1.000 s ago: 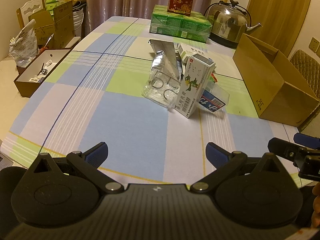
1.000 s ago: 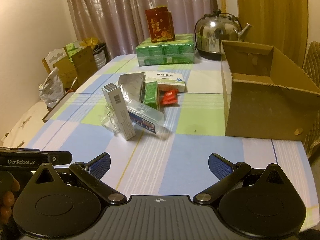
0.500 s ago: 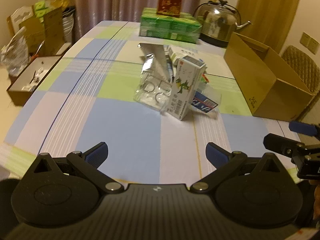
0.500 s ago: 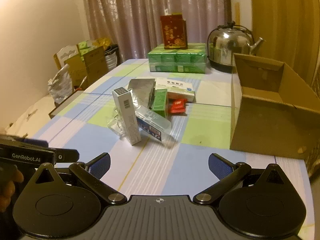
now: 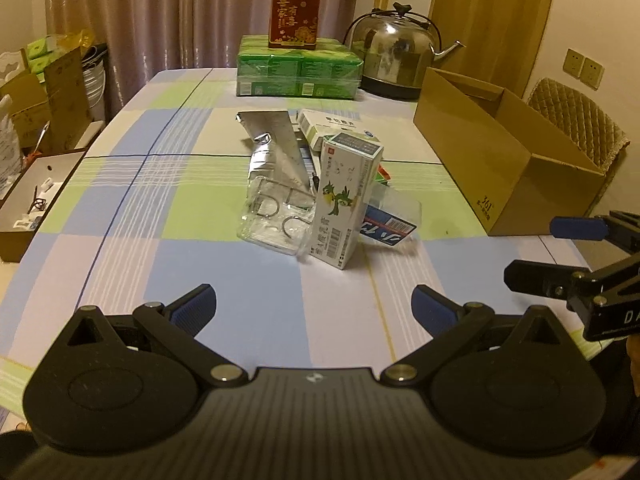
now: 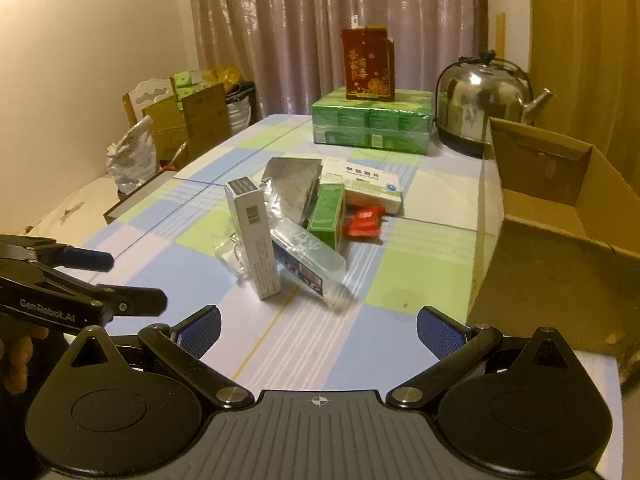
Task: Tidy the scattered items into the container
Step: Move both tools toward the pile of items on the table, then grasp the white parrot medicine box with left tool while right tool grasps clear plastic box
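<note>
The scattered items sit heaped near the middle of the pastel checked tabletop [image 5: 132,216]. A tall white medicine carton with a green bird print [image 5: 344,204] stands tilted at the front of the heap, leaning against the things behind it. Touching its left side lies a clear plastic blister tray [image 5: 272,216]; behind that rises a crumpled silver foil pouch [image 5: 276,144]. A clear sleeve with a blue and red label [image 6: 308,258] lies slanted on the carton's right. Further back are a small green box [image 6: 328,214], a red sachet [image 6: 364,222] and a flat white medicine box with blue print [image 6: 362,182], all close together.

The open brown cardboard box [image 6: 560,240] stands on the right side of the tabletop, near its right edge and well apart from the heap, with its top open. A bare stretch of tabletop lies between the heap and both grippers, and between the heap and the box.

The left gripper [image 5: 314,308] hangs over the near edge with its jaws spread wide, holding and touching nothing. The right gripper [image 6: 318,328] is beside it, jaws equally wide apart and empty, pointing toward the gap between heap and box.
</note>
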`<state>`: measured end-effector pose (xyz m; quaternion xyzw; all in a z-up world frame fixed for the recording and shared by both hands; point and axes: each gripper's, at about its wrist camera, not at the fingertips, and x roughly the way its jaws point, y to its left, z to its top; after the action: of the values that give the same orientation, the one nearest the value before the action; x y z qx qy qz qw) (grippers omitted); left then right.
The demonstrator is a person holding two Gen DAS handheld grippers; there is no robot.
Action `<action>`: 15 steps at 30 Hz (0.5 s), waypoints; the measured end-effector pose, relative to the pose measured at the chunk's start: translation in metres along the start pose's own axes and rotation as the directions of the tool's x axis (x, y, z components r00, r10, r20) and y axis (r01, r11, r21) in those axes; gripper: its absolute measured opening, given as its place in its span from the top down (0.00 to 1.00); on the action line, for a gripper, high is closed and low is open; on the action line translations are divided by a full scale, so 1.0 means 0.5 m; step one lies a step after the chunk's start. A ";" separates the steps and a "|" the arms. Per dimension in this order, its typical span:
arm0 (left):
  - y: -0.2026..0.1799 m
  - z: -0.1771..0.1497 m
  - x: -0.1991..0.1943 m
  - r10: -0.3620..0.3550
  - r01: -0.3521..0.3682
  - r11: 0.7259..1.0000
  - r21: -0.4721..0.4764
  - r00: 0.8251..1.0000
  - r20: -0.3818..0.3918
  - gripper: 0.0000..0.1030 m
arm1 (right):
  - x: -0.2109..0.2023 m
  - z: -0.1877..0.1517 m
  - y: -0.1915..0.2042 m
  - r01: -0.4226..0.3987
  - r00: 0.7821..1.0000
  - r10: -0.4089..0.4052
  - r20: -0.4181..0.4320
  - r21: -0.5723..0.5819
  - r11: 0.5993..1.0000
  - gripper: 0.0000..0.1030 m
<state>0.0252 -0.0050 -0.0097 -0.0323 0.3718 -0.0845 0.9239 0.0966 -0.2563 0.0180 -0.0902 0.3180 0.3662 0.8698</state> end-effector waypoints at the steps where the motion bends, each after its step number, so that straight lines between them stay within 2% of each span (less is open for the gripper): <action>1: 0.001 0.001 0.002 -0.003 0.003 1.000 0.002 1.000 0.004 0.01 | 0.004 0.002 0.000 -0.002 1.000 0.002 0.000 -0.005 1.000 0.02; 8: 0.011 0.008 0.029 -0.015 0.015 0.999 0.029 1.000 0.001 0.01 | 0.034 0.003 0.005 -0.019 1.000 0.019 0.003 -0.076 0.997 0.02; 15: 0.020 0.017 0.056 -0.081 0.081 0.992 0.098 0.997 -0.001 0.01 | 0.067 0.005 0.005 -0.027 1.000 0.027 -0.004 -0.119 0.992 0.02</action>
<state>0.0524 -0.0003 -0.0236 -0.0021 0.3641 -0.1399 0.9208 0.1137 -0.2339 -0.0004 -0.1381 0.2979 0.3963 0.8574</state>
